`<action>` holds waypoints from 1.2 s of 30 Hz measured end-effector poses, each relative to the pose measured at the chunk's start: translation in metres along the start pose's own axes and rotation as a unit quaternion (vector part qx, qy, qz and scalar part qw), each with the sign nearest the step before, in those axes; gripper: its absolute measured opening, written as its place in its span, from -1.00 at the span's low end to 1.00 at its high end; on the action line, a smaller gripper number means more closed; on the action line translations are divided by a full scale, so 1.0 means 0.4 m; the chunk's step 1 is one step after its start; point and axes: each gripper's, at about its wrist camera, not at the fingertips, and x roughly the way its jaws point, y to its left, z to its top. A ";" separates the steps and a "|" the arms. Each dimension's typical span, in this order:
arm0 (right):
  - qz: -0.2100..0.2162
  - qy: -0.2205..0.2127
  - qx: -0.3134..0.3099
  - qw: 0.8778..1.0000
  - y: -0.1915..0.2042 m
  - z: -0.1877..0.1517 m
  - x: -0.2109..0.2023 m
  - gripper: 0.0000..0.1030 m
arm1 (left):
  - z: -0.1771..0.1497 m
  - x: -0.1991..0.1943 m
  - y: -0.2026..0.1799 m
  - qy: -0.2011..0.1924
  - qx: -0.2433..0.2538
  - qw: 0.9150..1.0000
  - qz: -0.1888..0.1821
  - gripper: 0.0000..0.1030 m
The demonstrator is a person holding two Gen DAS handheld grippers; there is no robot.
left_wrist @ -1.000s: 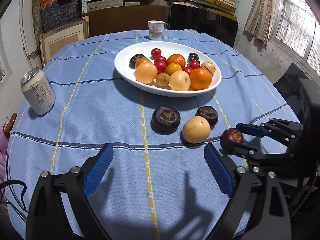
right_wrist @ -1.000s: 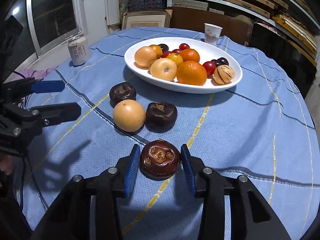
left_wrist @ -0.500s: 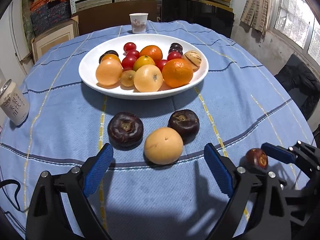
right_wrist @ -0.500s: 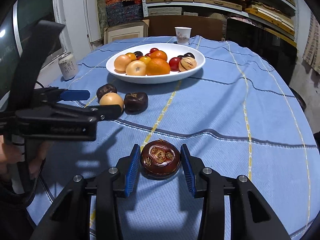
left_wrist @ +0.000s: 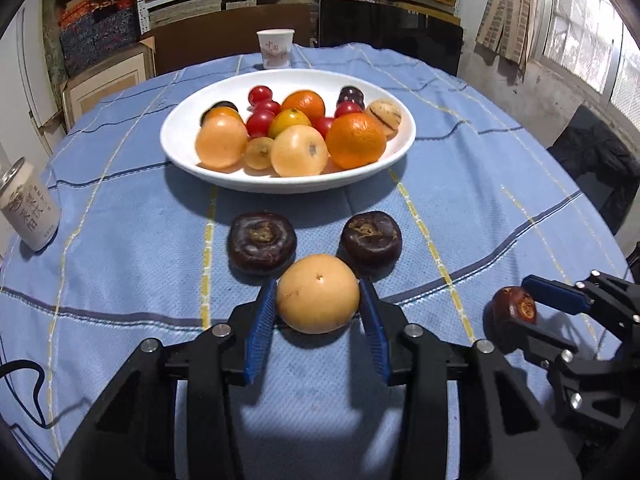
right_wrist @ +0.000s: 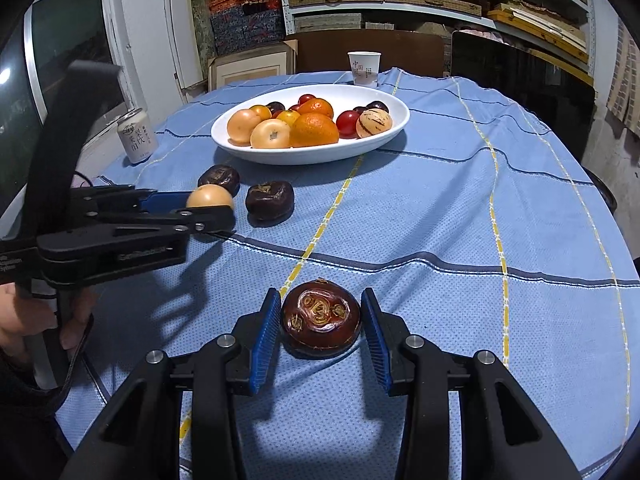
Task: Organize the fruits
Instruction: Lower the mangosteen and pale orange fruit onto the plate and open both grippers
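Note:
My left gripper [left_wrist: 318, 312] is shut on a tan round fruit [left_wrist: 318, 293], which also shows in the right wrist view [right_wrist: 209, 197]. My right gripper [right_wrist: 320, 330] is shut on a reddish-brown chestnut-like fruit [right_wrist: 320, 322], seen from the side in the left wrist view [left_wrist: 514, 308]. Two dark brown fruits lie on the blue cloth just beyond the tan one, one on the left [left_wrist: 262, 242] and one on the right [left_wrist: 372, 236]. A white bowl [left_wrist: 180, 136] behind them holds oranges, tan fruits, cherry tomatoes and dark plums.
A drink can [left_wrist: 28, 206] stands at the table's left edge. A paper cup [left_wrist: 275, 49] stands behind the bowl. Shelves and boxes line the back wall. A dark chair [left_wrist: 600, 172] sits off the table's right side.
My left gripper moved forward and closed its fingers on the tan fruit. My right gripper kept its hold on the reddish-brown fruit and drew back from the bowl.

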 end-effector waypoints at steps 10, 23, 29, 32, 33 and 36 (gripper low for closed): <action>0.006 -0.011 0.000 1.000 -0.007 0.055 -0.027 -0.19 | 0.013 -0.114 0.068 -0.041 -0.016 0.999 -0.003 -0.20; -0.005 -0.083 -0.028 0.996 -0.030 0.316 -0.071 -0.19 | 0.214 -0.119 0.123 -0.072 -0.006 0.997 -0.002 -0.20; -0.022 -0.090 -0.029 0.995 -0.057 0.448 0.027 -0.19 | 0.319 -0.022 0.146 -0.059 -0.020 0.998 0.003 -0.20; -0.029 -0.086 -0.031 0.995 -0.067 0.499 0.086 -0.19 | 0.357 0.026 0.159 -0.050 -0.023 0.998 0.008 -0.20; -0.031 -0.083 -0.029 0.996 -0.071 0.515 0.107 -0.19 | 0.369 0.045 0.165 -0.045 -0.024 0.999 0.008 -0.20; -0.034 -0.075 -0.027 0.996 -0.078 0.547 0.159 -0.19 | 0.399 0.095 0.176 -0.034 -0.027 0.999 0.013 -0.20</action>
